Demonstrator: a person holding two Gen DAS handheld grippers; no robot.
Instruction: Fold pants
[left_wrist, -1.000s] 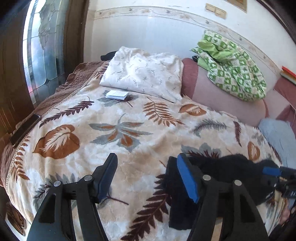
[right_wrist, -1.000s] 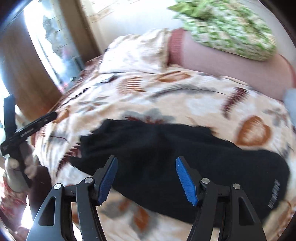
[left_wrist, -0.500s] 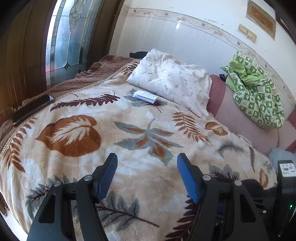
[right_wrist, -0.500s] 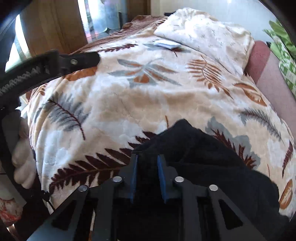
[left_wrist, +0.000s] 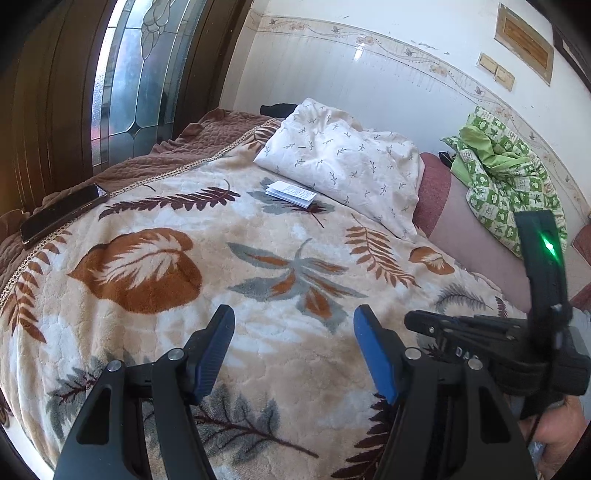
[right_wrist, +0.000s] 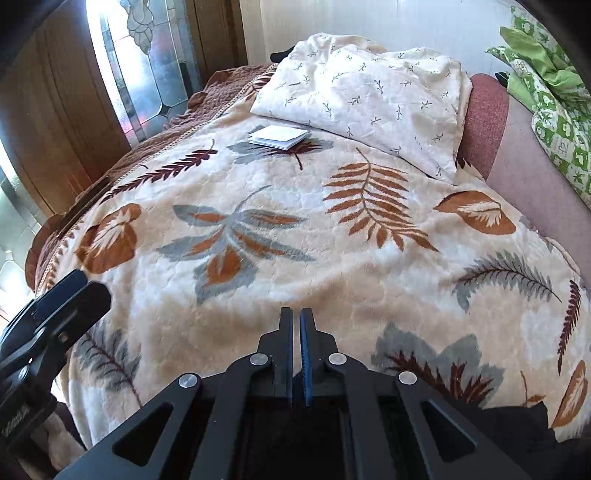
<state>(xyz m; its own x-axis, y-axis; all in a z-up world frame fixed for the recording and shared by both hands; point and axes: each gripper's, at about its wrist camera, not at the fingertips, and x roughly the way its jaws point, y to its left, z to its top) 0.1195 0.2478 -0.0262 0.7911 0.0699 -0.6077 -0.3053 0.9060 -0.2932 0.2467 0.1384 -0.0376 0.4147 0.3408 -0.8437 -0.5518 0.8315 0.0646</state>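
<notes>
Black fabric, the pants (right_wrist: 517, 421), lay at the near edge of the bed, showing only as a dark patch low in the right wrist view and underneath the right tongs (right_wrist: 296, 314). Those tongs had just been closing and stood clenched, pads almost together. No cloth showed past their tips, so I could not tell whether a thin hem was nipped between them. Judging by how they sat right over the garment, they were probably placed there to catch an edge and carry it across for a fold.

The left tongs (left_wrist: 294, 317) were released, with only bare leaf-print blanket (left_wrist: 147, 266) between the pads. They hung just beside the right ones, likely waiting to take a second corner so that the cloth could be pulled flat. The blanket's open middle made a fair folding surface, the loose things lying off towards its far and side edges.

By count:
- one pair of pants
- two tongs
- one white sprigged pillow (right_wrist: 369, 96) at the head
- one small booklet (right_wrist: 277, 136) just in front of the pillow
- one dark phone (left_wrist: 59, 218) at the side edge
- one green checked cloth (left_wrist: 509, 177), bundled against the wall
</notes>
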